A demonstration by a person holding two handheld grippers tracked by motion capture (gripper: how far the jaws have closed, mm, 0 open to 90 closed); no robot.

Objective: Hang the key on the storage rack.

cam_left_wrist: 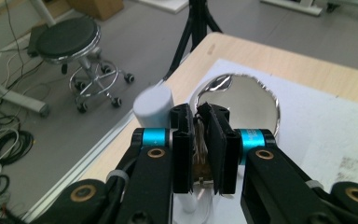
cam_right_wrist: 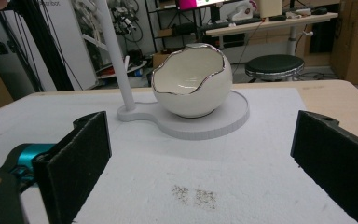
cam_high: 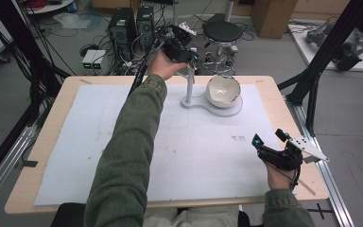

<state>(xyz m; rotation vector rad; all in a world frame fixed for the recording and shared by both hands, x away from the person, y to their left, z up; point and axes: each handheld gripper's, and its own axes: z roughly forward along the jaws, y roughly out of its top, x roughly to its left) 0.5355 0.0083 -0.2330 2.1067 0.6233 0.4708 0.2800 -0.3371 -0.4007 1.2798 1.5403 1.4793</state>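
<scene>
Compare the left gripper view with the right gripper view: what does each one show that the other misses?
Left gripper view alone: its own gripper nearly closed on something thin and brownish, beside the top of the white post.

Right gripper view alone: its own gripper wide open and empty, the grey stand base, and a dark smudge on the white mat.

Both: the egg-shaped bowl, the post, the mat, the wooden table and a black stool.

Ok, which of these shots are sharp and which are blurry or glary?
Right gripper view: the egg-shaped bowl is sharp, the near jaws soft. Left gripper view: the jaws are crisp, the post top blurred, the bowl's inside blown out by glare. High view: evenly lit, slightly soft.
</scene>
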